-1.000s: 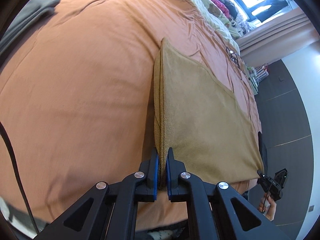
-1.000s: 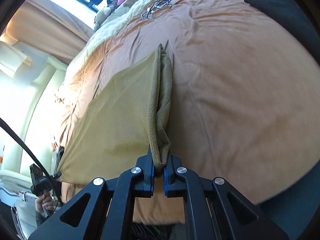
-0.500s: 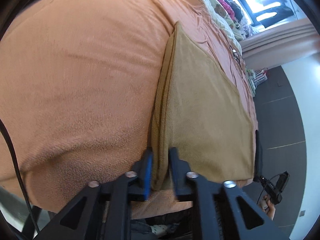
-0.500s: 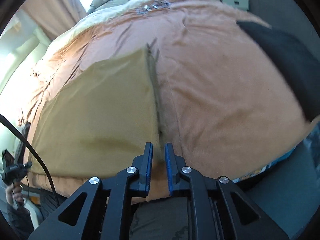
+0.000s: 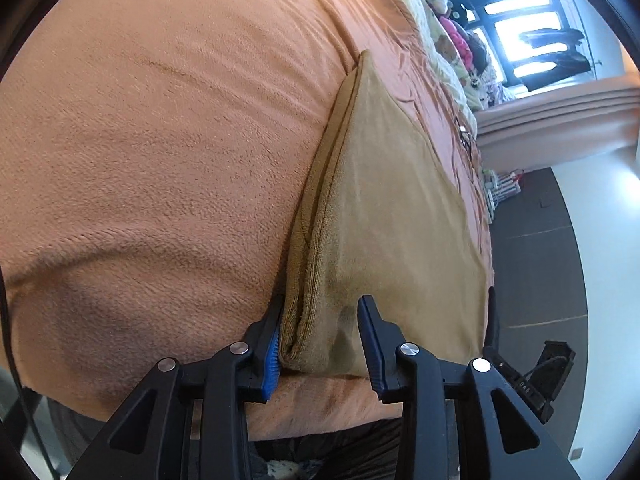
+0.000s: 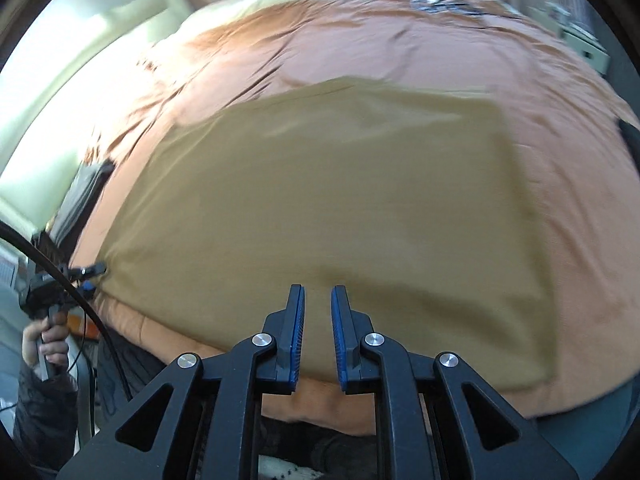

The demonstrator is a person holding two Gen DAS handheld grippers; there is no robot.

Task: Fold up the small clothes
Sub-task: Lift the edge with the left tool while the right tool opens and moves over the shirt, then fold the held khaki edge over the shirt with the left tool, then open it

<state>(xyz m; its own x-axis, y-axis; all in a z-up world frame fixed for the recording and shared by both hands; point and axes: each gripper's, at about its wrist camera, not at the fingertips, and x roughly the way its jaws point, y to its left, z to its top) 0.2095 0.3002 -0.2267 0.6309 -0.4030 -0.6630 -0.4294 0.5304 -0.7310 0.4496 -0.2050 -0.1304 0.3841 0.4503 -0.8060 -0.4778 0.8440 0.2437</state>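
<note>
A tan folded cloth (image 5: 392,220) lies flat on the orange blanket (image 5: 160,140) near the bed's front edge. My left gripper (image 5: 320,304) straddles the cloth's near left corner, where the stacked folded edges show. Its jaws are opening and the pads do not press on the fabric. In the right wrist view the same cloth (image 6: 340,200) spreads wide and blurred. My right gripper (image 6: 319,290) hovers over its near edge, jaws slightly apart with nothing between them. The left gripper (image 6: 86,270) shows at the cloth's left corner, held by a hand (image 6: 44,336).
Stuffed toys and pillows (image 5: 452,28) pile at the head of the bed under a bright window (image 5: 532,20). Dark floor (image 5: 540,260) runs beside the bed. A dark garment (image 6: 630,140) lies at the right edge, and a tangled cable (image 6: 444,2) lies far back.
Both grippers let go of the cloth, which dropped flat on the blanket. The right gripper swung left along the near edge toward the middle. The left gripper sank and its jaws spread.
</note>
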